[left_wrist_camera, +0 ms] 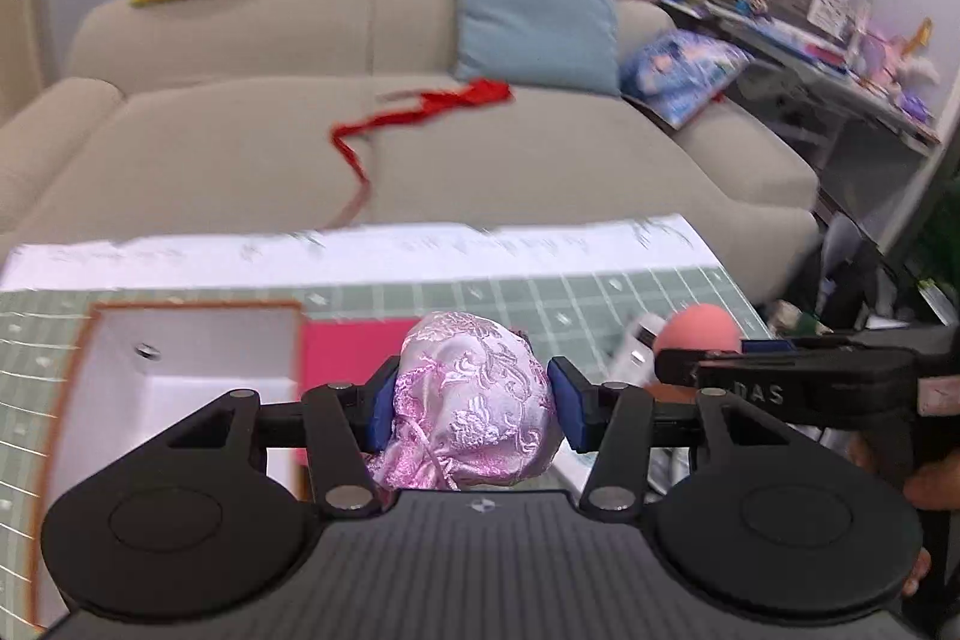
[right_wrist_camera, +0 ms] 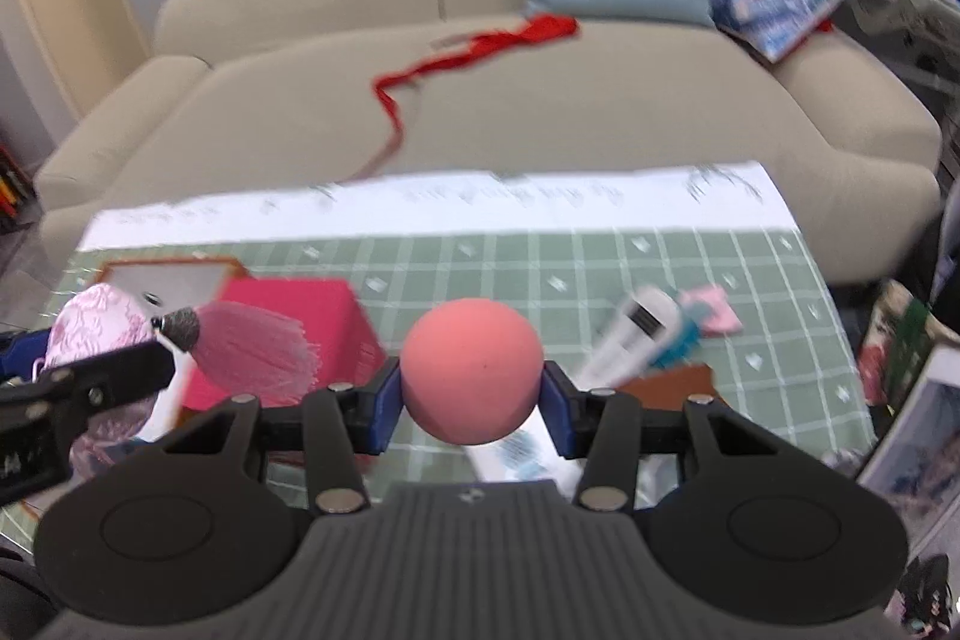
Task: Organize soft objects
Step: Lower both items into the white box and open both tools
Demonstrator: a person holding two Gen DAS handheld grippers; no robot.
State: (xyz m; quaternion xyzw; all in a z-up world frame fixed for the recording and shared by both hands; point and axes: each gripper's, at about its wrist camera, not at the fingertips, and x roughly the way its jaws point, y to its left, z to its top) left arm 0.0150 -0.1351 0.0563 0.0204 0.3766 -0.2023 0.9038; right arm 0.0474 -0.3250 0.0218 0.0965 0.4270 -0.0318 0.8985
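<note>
My left gripper (left_wrist_camera: 474, 403) is shut on a pink brocade pouch (left_wrist_camera: 471, 400) and holds it above the green mat, just right of an open white box (left_wrist_camera: 180, 358) with an orange rim. The pouch (right_wrist_camera: 96, 334) and its pink tassel (right_wrist_camera: 252, 346) also show at the left of the right wrist view. My right gripper (right_wrist_camera: 471, 394) is shut on a salmon foam ball (right_wrist_camera: 471, 370) held above the mat. The ball (left_wrist_camera: 696, 331) and right gripper (left_wrist_camera: 780, 370) show at the right of the left wrist view.
A pink box (right_wrist_camera: 288, 316) stands beside the white box (right_wrist_camera: 168, 283). A white scanner-like device (right_wrist_camera: 636, 334), a teal item and a pink square (right_wrist_camera: 714, 313) lie on the green grid mat (right_wrist_camera: 540, 262). Behind stands a beige sofa (right_wrist_camera: 600, 112) with cushions and a red ribbon (right_wrist_camera: 480, 46).
</note>
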